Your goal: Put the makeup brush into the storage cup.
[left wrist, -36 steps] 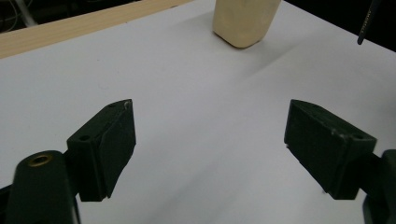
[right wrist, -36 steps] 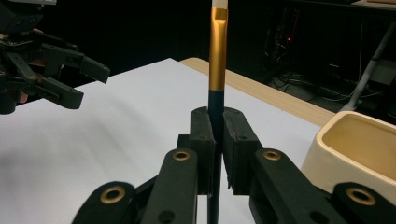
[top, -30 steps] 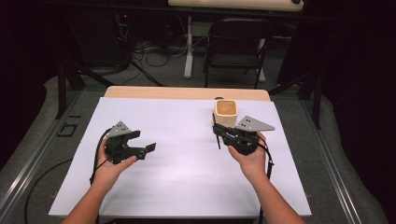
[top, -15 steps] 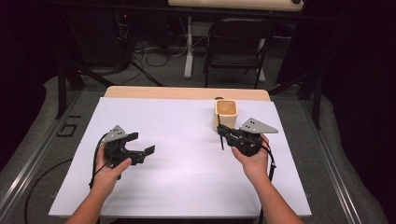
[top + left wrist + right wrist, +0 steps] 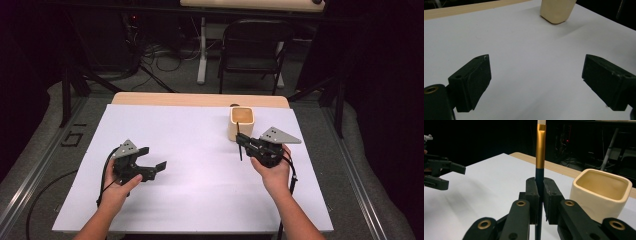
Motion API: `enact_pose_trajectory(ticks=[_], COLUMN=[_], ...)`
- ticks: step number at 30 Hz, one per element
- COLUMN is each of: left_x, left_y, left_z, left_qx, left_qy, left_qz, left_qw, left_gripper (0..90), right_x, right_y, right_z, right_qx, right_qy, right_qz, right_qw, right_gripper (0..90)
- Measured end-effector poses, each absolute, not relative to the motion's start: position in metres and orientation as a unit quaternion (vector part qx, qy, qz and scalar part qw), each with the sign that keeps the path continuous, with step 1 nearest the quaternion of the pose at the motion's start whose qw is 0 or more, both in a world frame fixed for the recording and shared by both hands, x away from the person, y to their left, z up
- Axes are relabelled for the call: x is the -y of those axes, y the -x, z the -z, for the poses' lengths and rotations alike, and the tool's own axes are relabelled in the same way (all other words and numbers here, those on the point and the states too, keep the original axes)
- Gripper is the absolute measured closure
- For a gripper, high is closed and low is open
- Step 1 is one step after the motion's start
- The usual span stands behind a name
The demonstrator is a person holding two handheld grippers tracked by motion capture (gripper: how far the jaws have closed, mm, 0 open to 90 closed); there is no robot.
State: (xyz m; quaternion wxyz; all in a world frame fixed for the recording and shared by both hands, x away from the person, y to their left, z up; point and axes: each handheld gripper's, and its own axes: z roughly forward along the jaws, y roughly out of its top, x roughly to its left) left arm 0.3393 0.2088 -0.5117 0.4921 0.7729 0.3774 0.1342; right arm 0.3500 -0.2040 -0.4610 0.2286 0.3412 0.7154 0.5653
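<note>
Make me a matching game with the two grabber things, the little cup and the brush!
Things:
1. left gripper
2. right gripper
3. cream cup
4. brush

States:
A. stands on the white table cover, nothing visible inside
B. jaws wide apart, nothing between them
C. clamped between two black jaws, gold band above them
D. jaws pressed together on a thin handle

Pairs: 1-B, 2-D, 3-A, 4-C
</note>
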Motion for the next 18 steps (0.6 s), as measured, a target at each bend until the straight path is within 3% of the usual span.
enact_pose_trajectory(ticks=[18], left_x=[-0.213], left_y=[-0.338], left_z=[0.513], left_qx=[-0.384], left_qy=[-0.770], left_qz=[-0.137], left_qw=[0.492], left_gripper=[10.8], right_x=[0.216], right_y=[-0.365], right_z=[0.456], right_qx=[-0.705], right_qy=[-0.362], right_qz=[-0.559], right_qw=[0.244], right_gripper=[83.4])
